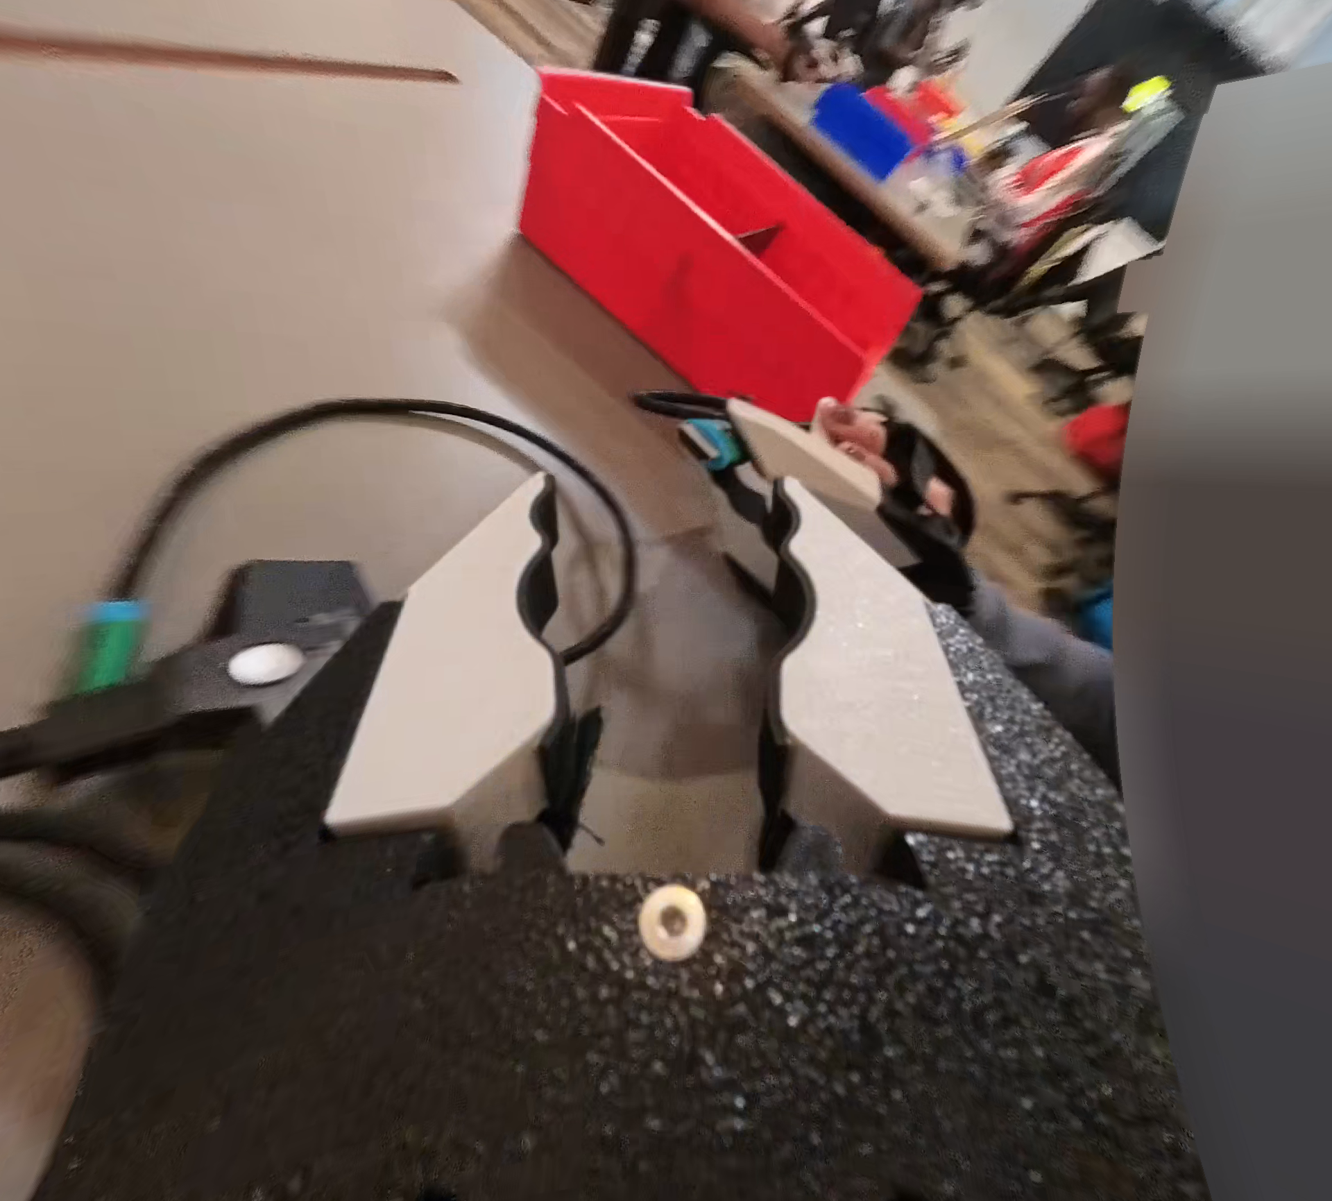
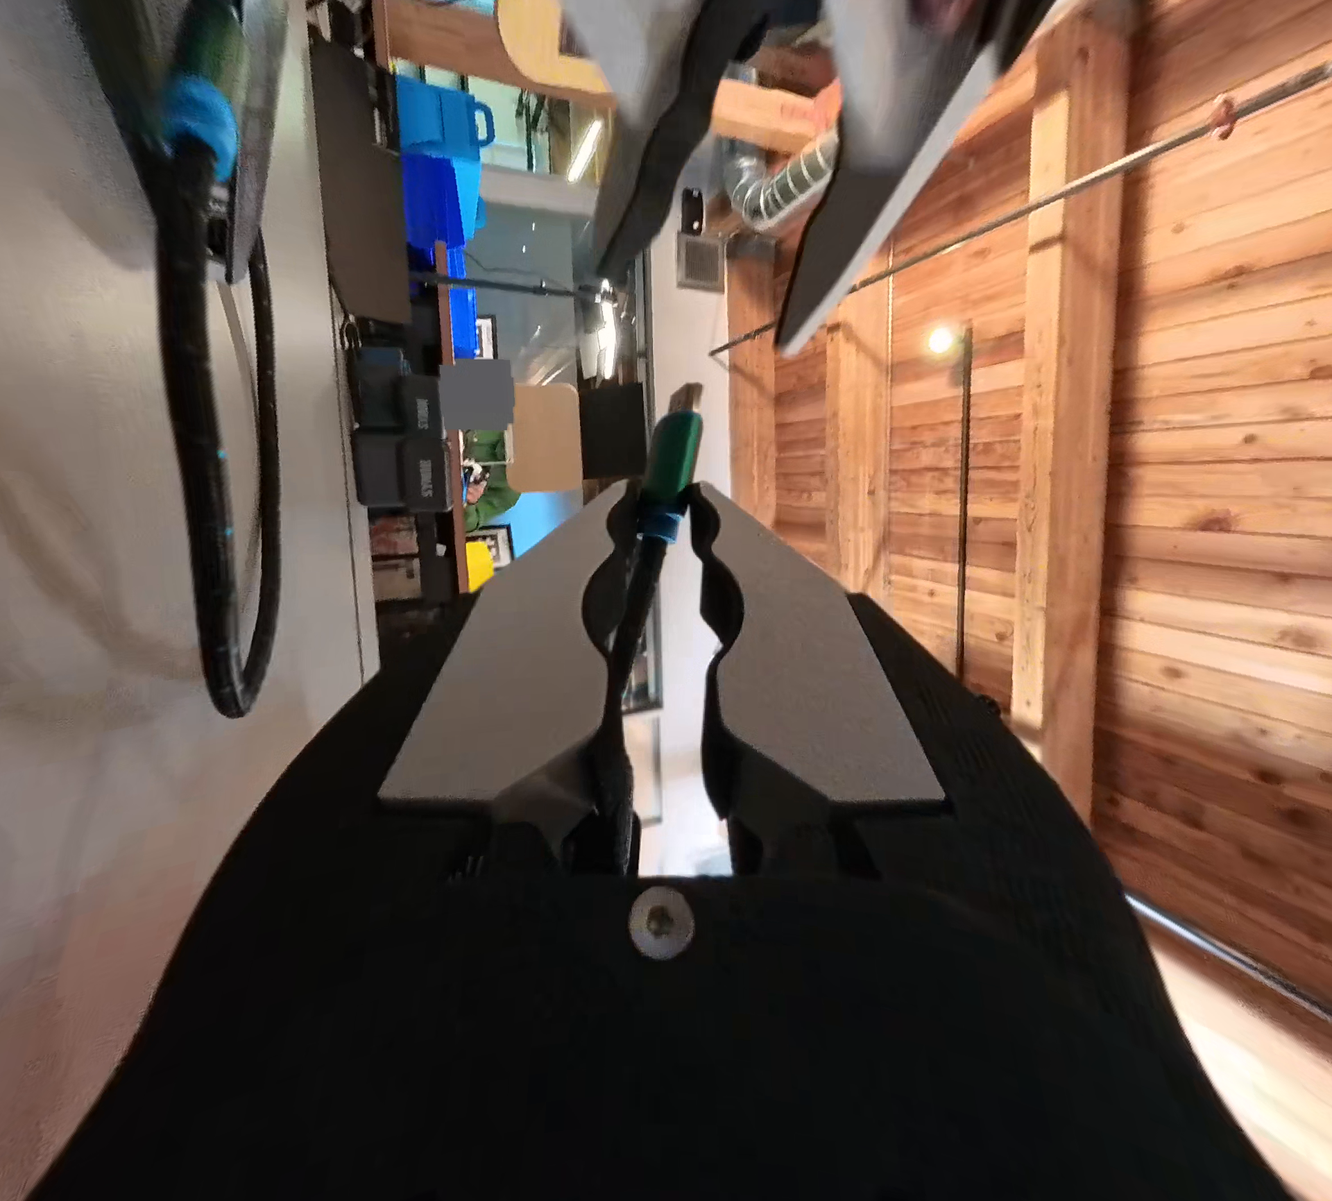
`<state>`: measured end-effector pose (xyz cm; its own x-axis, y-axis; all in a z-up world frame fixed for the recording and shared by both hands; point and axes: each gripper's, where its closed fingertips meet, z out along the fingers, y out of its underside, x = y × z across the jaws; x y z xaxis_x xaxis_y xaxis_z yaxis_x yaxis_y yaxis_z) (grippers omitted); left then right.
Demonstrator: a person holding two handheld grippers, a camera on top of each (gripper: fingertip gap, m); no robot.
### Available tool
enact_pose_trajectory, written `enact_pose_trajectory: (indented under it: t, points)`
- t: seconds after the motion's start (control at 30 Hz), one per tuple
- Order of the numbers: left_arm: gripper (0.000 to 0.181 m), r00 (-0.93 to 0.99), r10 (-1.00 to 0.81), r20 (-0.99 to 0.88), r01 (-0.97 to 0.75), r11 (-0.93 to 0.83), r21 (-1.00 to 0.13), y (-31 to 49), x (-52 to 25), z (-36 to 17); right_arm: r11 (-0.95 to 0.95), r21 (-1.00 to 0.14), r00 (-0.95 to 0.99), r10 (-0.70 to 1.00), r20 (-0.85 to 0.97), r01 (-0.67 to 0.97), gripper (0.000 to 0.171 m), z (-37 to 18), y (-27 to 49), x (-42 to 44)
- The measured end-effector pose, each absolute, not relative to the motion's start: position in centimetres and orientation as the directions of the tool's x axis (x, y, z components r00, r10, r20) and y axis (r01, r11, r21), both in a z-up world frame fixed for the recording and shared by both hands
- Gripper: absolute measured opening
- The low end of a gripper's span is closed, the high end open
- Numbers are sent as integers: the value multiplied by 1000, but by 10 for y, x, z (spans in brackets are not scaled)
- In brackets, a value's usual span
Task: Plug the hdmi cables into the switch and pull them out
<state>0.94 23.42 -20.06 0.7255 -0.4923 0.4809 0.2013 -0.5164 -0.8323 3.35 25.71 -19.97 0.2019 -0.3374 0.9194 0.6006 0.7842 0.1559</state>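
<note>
— Wood-plank walls fill the right side of the right wrist view, and a pale table (image 1: 216, 301) takes up the left of both views. Can you tell how far along they are?

— Partway, I'd say. One HDMI plug (image 2: 674, 449), green-shelled with a blue band, is loose in the air at the centre of the right wrist view. The right gripper (image 2: 659, 503) is clamped on it at the collar, with its cable (image 2: 627, 647) running back between the fingers. So that one is out of the switch, or not yet in; I can't say which.

— And the switch itself?

— It's the dark box (image 1: 295, 597) at lower left of the left wrist view. In the right wrist view it sits at upper left, and a second green plug (image 2: 212, 49) with a blue band looks seated in it, a black cable (image 2: 238, 517) looping down from there across the table.

— What's the left gripper doing?

— The left gripper (image 1: 663, 496) has its fingers spread wide with nothing between them; a black cable arc (image 1: 403, 409) curves just beyond its tips. The picture is badly smeared, so detail is poor.

— Anything else on the table?

— A red bin (image 1: 692, 258), upper centre of the left wrist view, well apart from the switch.

— What's left, then?

— At least the plug that looks seated has to come out, by my reckoning.
</note>
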Motion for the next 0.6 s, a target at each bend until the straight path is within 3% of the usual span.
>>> enact_pose_trajectory:
  t: [0.1,0.2,0.33,0.47,0.53,0.6]
  points:
    - [41,587,-522,619,282,-585,-761,233,29,-205,799,195,196,-361,912,569,12,-200,245,28]
    - [16,566,-531,631,295,-584,-756,234,31,-206,799,222,180,-378,908,559,12,-201,241,25]
    - [12,576,-562,594,273,-554,-787,232,29,-205,826,192,179,-331,927,530,13,-202,239,23]
    - [11,665,-599,447,135,-492,-860,230,19,-211,921,-76,117,33,993,383,29,-215,230,18]
    - [11,651,-656,382,71,-448,-891,224,20,-208,877,-323,64,322,944,355,29,-217,230,17]
    - [10,629,-693,352,41,-422,-905,219,21,-205,735,-586,1,623,782,341,34,-218,224,15]
